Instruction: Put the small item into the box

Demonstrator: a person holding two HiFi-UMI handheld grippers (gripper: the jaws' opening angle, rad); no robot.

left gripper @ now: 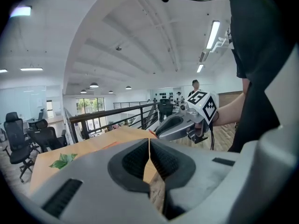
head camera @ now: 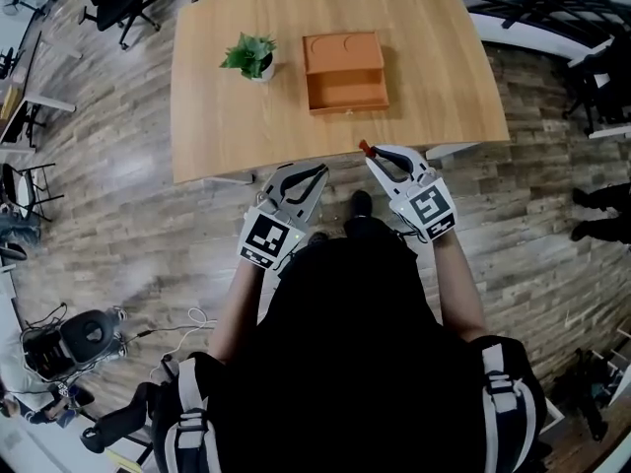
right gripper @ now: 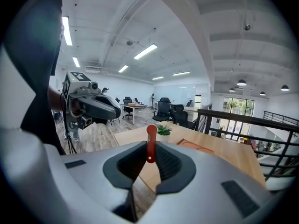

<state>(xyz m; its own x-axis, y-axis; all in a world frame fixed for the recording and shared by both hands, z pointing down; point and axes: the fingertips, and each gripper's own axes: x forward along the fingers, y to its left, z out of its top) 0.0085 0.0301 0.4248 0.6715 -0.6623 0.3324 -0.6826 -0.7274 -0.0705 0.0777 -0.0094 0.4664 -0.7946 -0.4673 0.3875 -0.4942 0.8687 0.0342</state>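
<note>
With the right gripper (head camera: 373, 156) clamped on the red item (right gripper: 151, 143) near the table (head camera: 434, 87) edge, the best move is probably to carry it level over the open box (head camera: 345, 72) before releasing, avoiding the plant (head camera: 250, 55) beside it, while the left gripper (head camera: 315, 173) sits closed and empty, blocking nothing.

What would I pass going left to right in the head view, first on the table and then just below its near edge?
On the table: potted plant → orange box. Below its near edge: left hand-held gripper, shut with nothing in it → right hand-held gripper, shut on the small red item.
</note>
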